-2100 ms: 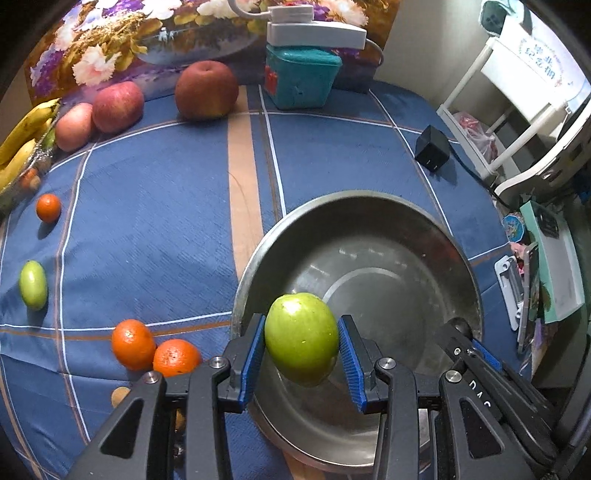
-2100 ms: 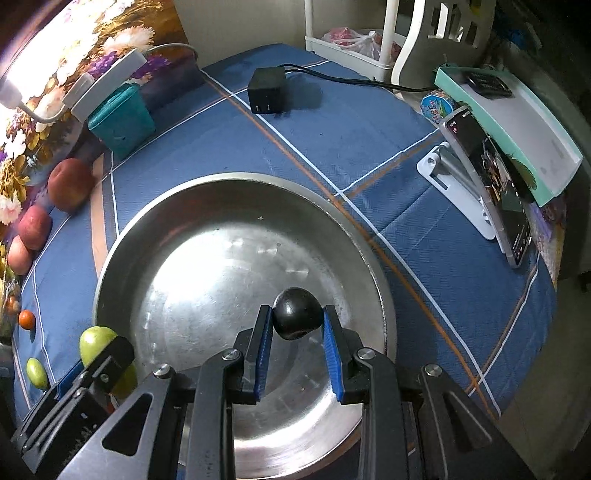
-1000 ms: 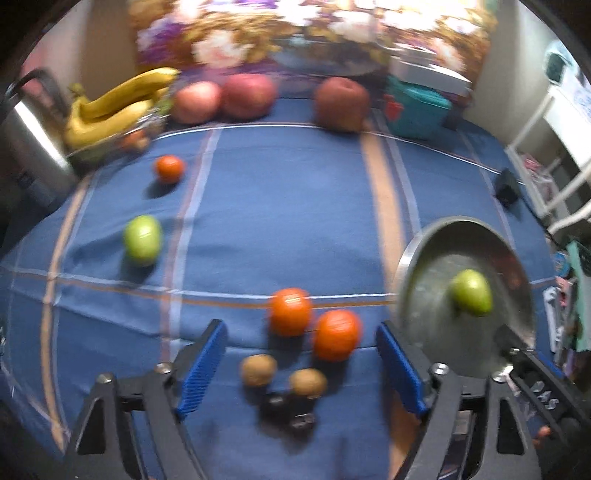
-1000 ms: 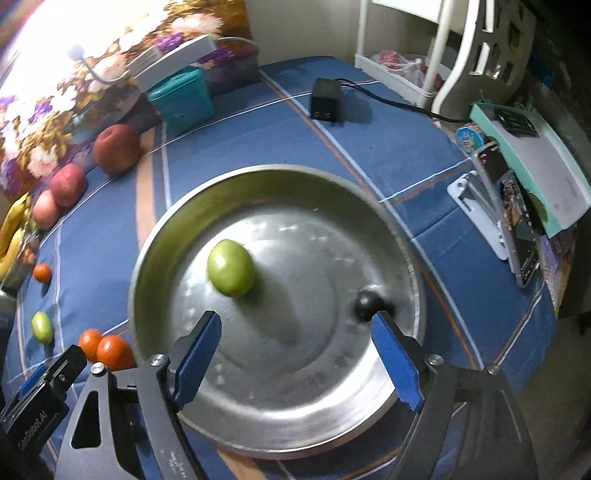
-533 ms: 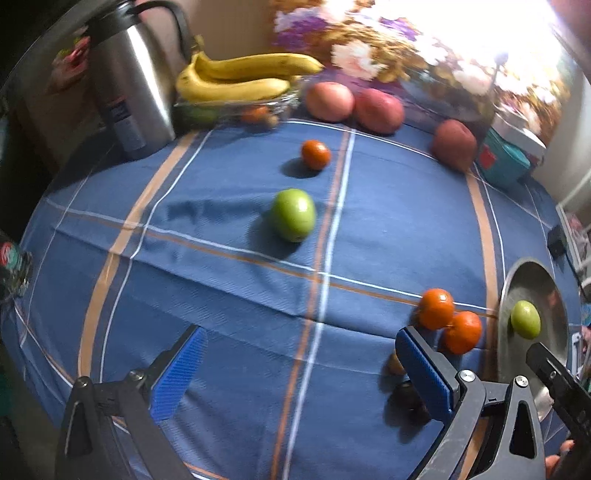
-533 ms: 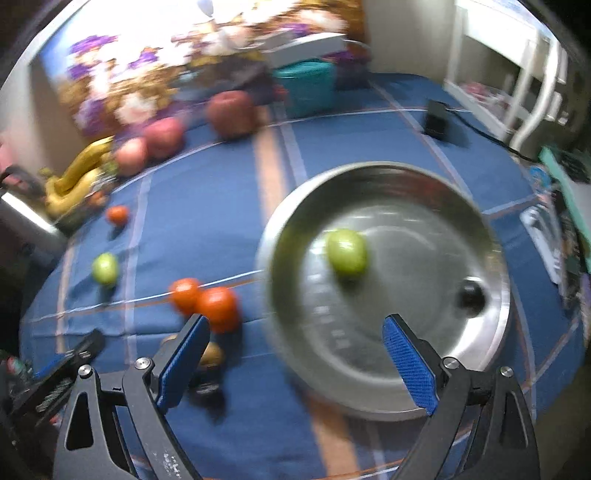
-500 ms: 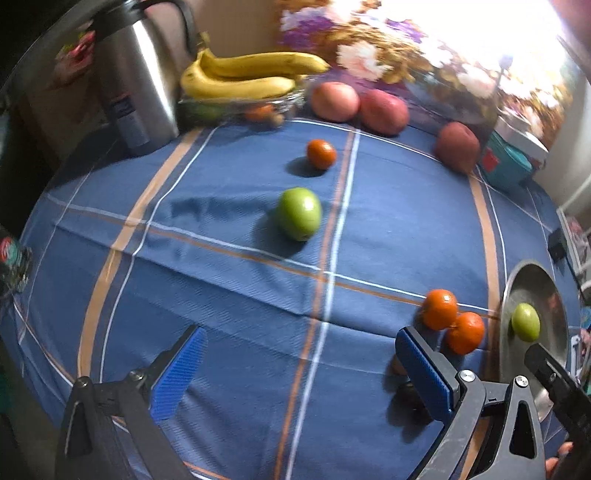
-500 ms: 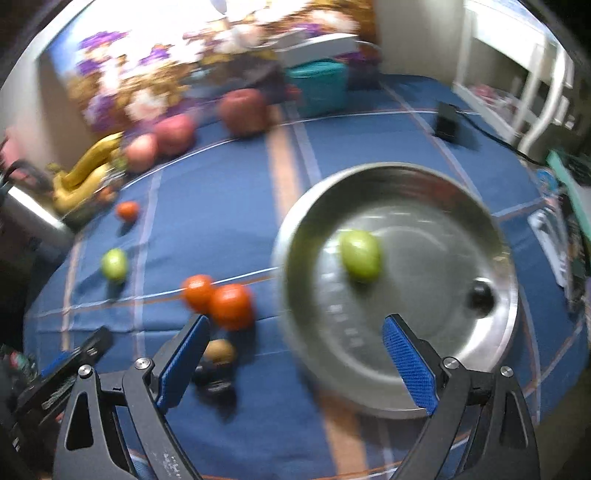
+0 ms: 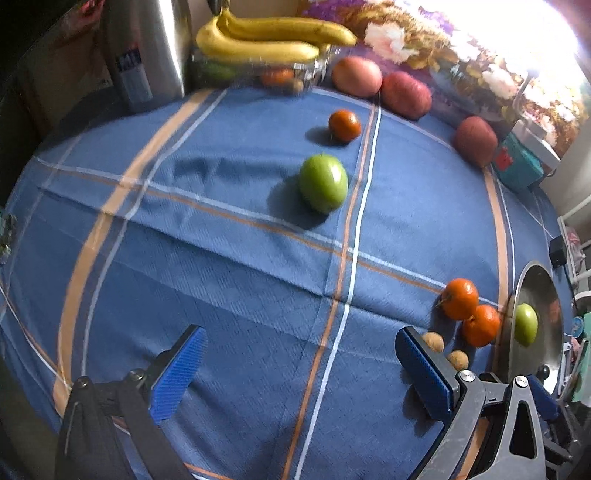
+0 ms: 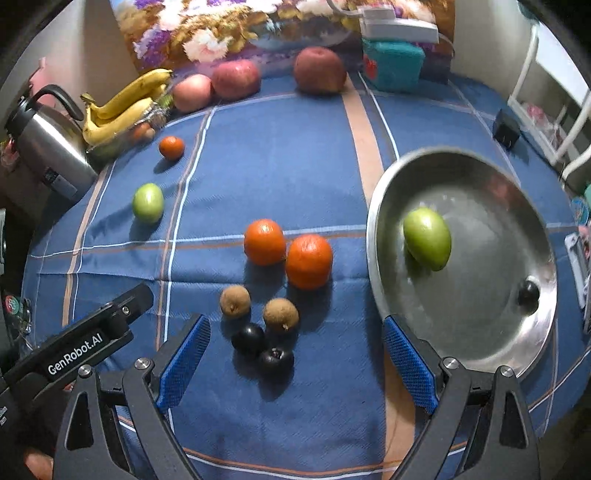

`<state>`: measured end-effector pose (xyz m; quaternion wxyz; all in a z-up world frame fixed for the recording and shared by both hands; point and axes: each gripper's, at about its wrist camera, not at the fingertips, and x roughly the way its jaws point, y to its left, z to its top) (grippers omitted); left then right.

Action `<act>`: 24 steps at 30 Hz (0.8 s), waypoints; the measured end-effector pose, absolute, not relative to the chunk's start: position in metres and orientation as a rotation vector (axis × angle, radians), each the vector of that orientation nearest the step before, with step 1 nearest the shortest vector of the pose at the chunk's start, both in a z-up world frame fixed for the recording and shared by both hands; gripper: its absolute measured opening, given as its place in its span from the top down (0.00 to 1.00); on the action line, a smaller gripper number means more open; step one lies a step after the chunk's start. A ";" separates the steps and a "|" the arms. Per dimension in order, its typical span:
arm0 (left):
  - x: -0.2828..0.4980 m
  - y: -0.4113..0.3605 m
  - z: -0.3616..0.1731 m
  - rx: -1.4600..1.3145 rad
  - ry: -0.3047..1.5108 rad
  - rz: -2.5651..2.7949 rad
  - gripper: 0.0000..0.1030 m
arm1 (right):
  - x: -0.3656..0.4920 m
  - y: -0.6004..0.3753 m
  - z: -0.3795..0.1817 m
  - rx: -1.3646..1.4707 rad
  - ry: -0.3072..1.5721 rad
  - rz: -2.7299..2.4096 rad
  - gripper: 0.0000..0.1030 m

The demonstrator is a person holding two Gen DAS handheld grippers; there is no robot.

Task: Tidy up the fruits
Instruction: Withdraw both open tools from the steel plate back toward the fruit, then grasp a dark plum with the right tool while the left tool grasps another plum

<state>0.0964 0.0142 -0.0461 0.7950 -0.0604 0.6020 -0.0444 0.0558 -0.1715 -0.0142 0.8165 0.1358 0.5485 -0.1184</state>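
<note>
Now 2 dark plums (image 10: 263, 349) between the wide-spread right tongs (image 10: 295, 363).

A blue cloth (image 10: 295, 177) with orange and white stripes crossing in a plaid covers the bench. On it lie two bright orange oranges (image 10: 288, 247), two brown fuzzy fruits (image 10: 258, 308), two glossy black fruits (image 10: 262, 349), a green apple (image 10: 148, 203) and a small orange tangerine (image 10: 171, 147). The silver bowl (image 10: 480, 332) holds another green fruit (image 10: 427, 238) and a black one (image 10: 528, 291). Yellow bananas (image 10: 122, 107), red apples (image 10: 236, 79), a teal box (image 10: 393, 64) and a purple, white and gold floral backdrop (image 10: 221, 33) line the back. The fingers (image 10: 184, 365) carry blue ribbed pads.
</note>
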 end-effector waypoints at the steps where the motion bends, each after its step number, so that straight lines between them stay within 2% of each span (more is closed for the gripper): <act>1: 0.096 0.015 -0.048 -0.139 1.304 -0.097 0.00 | 0.056 -0.172 -0.016 0.299 1.176 -0.253 0.08; 7: 0.094 0.013 -0.054 -0.185 1.334 -0.134 0.01 | 0.052 -0.171 -0.024 0.314 1.206 -0.252 0.09; 9: 0.093 0.012 -0.052 -0.193 1.331 -0.152 0.04 | 0.051 -0.169 -0.022 0.316 1.197 -0.230 0.15; 14: 0.090 0.008 -0.053 -0.218 1.357 -0.210 0.13 | 0.052 -0.162 -0.031 0.307 1.244 -0.194 0.40; 16: 0.088 0.005 -0.056 -0.243 1.382 -0.236 0.17 | 0.051 -0.162 -0.035 0.318 1.264 -0.183 0.45; 21: 0.084 -0.007 -0.058 -0.221 1.408 -0.268 0.24 | 0.052 -0.161 -0.045 0.316 1.303 -0.173 0.50; 24: 0.081 -0.015 -0.059 -0.221 1.420 -0.297 0.26 | 0.052 -0.160 -0.048 0.316 1.311 -0.163 0.54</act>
